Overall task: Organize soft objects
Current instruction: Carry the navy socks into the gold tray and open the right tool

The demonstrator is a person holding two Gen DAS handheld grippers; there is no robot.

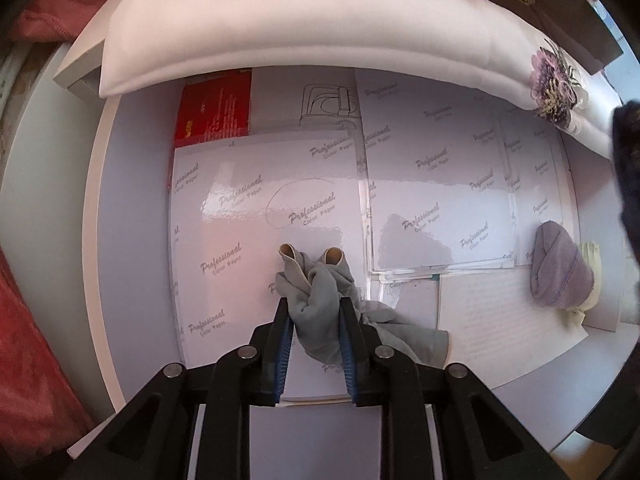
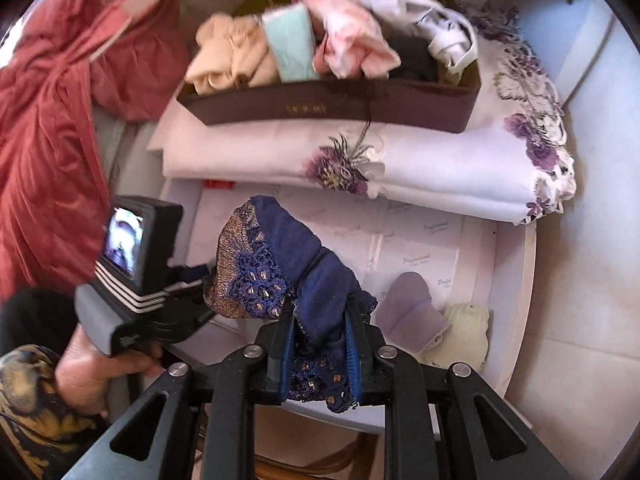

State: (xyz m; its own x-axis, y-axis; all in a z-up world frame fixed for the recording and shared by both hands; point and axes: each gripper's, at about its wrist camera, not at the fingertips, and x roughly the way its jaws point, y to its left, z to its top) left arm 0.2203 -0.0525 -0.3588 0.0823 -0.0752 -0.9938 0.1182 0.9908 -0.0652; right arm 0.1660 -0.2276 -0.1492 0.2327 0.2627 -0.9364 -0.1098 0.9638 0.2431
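Left claw, fingers closed on a grey sock that rests on the paper-covered desk. Right claw, fingers closed on a navy lace garment, held above the desk. Near the desk's right edge lie a lilac cloth and, touching it, a cream cloth. Behind, a folded floral sheet carries a brown box filled with soft items.
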